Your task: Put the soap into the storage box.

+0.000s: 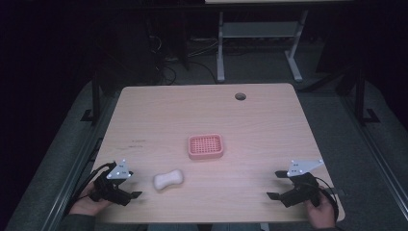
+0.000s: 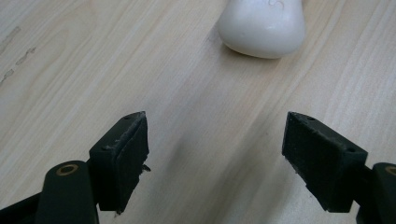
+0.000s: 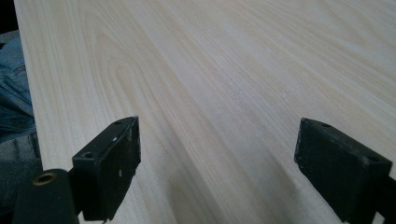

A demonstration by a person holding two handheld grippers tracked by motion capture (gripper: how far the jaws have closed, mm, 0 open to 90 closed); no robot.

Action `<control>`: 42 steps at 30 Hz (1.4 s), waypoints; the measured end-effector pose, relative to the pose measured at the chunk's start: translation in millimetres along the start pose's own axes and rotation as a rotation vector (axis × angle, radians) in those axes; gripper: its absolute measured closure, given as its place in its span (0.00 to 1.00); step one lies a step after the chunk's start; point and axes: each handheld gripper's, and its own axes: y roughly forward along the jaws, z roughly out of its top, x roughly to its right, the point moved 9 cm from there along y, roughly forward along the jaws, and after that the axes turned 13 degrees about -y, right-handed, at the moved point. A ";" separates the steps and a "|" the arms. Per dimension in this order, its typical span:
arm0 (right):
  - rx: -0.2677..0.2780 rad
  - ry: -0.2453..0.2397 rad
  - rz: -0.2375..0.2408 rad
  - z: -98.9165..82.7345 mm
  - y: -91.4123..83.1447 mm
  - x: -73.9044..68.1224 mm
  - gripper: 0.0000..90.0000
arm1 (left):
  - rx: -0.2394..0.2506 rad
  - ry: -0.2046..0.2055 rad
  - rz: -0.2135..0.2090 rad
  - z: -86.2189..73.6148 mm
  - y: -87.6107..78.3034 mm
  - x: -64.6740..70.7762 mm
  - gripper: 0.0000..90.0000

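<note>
- Soap, a smooth white waisted bar (image 1: 169, 179), lies flat on the pale wooden table (image 1: 269, 125), near-left of the pink slotted plastic soap dish (image 1: 206, 147).
- Left gripper (image 1: 133, 189) aims at it, jaws wide and empty, likely lining up a grasp.
- Right gripper (image 1: 275, 184) waits at the near right, jaws wide, holding nothing.

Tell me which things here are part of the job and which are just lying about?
Part of the job:
- white soap bar, lying on the table just ahead of the open left claw
- pink soap dish, empty
- right claw, open, waiting

Just lying about:
- white desk frame behind the table
- floor cables
</note>
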 end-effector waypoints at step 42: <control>-0.004 -0.011 0.010 3.0 2.4 -0.7 0.16 | 0.005 0.061 -0.041 18.1 3.1 22.0 0.25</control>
